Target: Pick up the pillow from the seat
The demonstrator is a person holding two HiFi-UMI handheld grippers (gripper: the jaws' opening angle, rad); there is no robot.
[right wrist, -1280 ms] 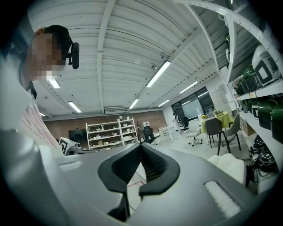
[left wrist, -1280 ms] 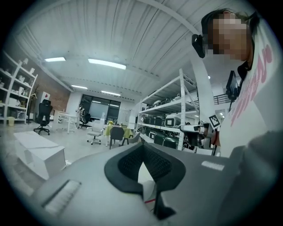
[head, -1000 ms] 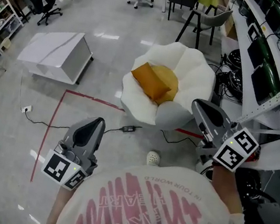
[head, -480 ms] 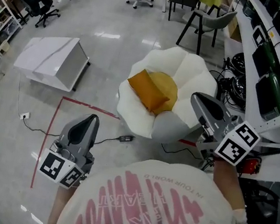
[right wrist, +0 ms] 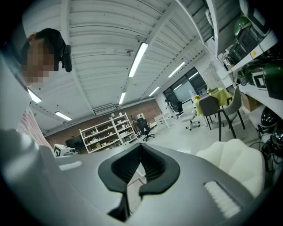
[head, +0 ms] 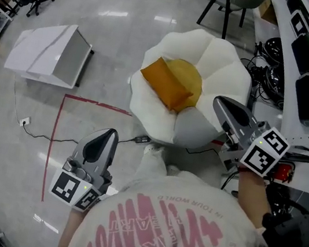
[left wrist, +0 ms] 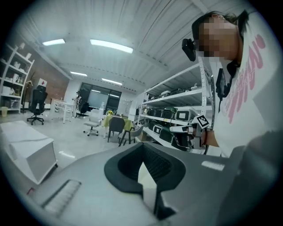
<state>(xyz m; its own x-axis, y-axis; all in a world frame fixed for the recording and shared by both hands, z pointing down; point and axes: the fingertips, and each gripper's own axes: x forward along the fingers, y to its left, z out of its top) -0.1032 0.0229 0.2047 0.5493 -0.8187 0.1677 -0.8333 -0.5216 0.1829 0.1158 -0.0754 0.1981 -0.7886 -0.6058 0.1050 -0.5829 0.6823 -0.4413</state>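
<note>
Since a second back the person has walked in on the seat (head: 220, 78): it fills more of the head view and sits nearer both tools, so this is approach, no contact yet. Left gripper (head: 107, 137) has come forward over bare floor, short of the seat's near-left edge, jaws clenched on nothing. Pillow (head: 164, 85) hasn't shifted: it lies on the seat's middle, slanted, half over the yellow centre (head: 190, 79). Right gripper (head: 222, 105) has closed in too, its tip now overlapping the seat's right lobes in the head view; above or beside, can't tell. Its jaws are likewise pressed together, empty. My read: both sets must spread before any grab, and the pillow looks a short reach away. Materials, left to right: box (head: 43, 51) white, flat hard panels, wedge-like; floor (head: 117, 31) glossy grey, mirrors the ceiling lights; tape (head: 55, 132) thin red line turning a corner; gripper shells matte grey plastic with black ribbed pads; pillow mustard-orange cloth, rectangular, soft-edged, likely to squash under a pinch; seat white plush, fat rounded petals round a yellow disc; shelf (head: 292, 55) white rack at far right, loaded with dark gear.
</note>
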